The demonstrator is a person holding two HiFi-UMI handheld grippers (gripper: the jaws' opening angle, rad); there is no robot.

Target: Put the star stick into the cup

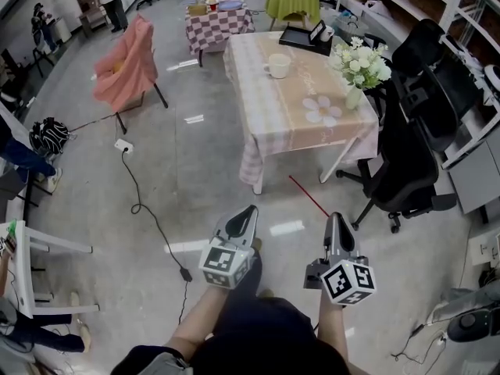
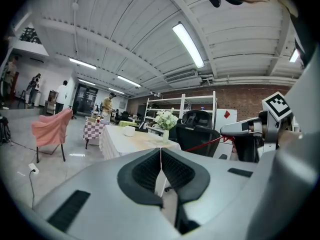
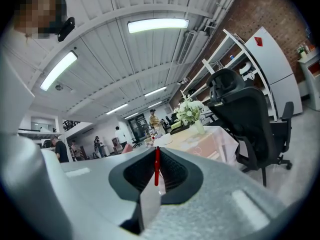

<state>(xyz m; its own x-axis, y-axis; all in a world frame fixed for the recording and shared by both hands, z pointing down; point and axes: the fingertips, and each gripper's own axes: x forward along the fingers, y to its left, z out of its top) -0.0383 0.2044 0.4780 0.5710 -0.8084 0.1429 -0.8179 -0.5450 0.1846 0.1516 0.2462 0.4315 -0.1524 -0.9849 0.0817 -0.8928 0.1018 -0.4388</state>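
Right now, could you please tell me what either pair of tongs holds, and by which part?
The right tongs pinch the star stick by its near end; the left tongs are shut on nothing.

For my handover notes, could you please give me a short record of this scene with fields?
right gripper: shut on the thin red stick, which points forward above the floor
left gripper: shut, nothing between its jaws
white cup: upright on the table with a pink and beige cloth, apart from both grippers
stick in cup: not yet
star end: cannot be made out
also there: vase of white flowers on the table; black office chair beside it
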